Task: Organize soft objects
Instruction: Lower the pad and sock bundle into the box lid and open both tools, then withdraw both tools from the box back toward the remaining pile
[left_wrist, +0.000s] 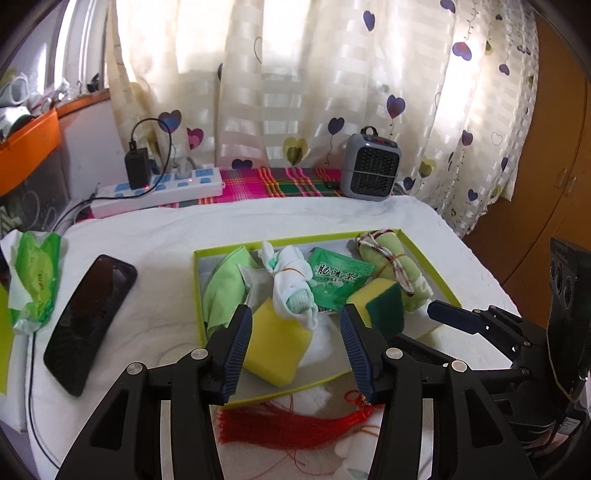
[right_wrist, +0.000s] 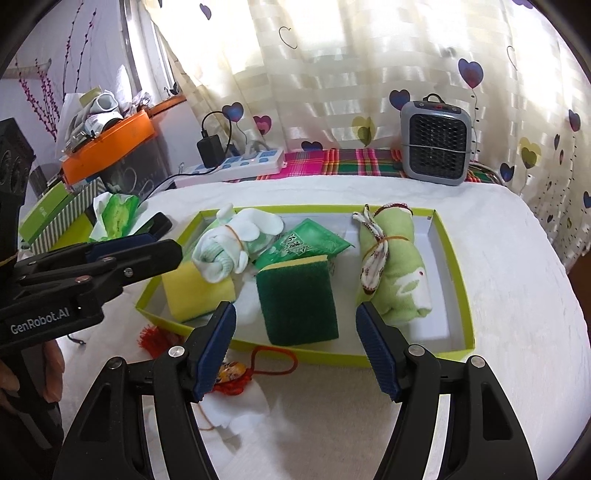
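A lime-rimmed tray (left_wrist: 199, 291) (right_wrist: 458, 280) on the white cloth holds a yellow sponge (left_wrist: 273, 350) (right_wrist: 192, 291), a green-topped sponge (left_wrist: 384, 302) (right_wrist: 295, 299), a banded white sock bundle (left_wrist: 291, 291) (right_wrist: 225, 247), a green tea packet (left_wrist: 336, 280) (right_wrist: 306, 240), a cord-tied green towel roll (left_wrist: 388, 254) (right_wrist: 391, 266) and a pale green cloth (left_wrist: 221, 284). My left gripper (left_wrist: 295, 314) hovers open over the tray's near left part, empty. My right gripper (right_wrist: 295, 308) stands open before the green-topped sponge, holding nothing. A red tassel (left_wrist: 288, 424) (right_wrist: 236, 376) lies outside the near rim.
A black phone (left_wrist: 88, 321) and a green tissue pack (left_wrist: 33, 280) lie left of the tray. A power strip (left_wrist: 159, 188) and a small grey heater (left_wrist: 371, 170) stand at the back by the curtain. An orange bin (right_wrist: 110, 147) sits far left.
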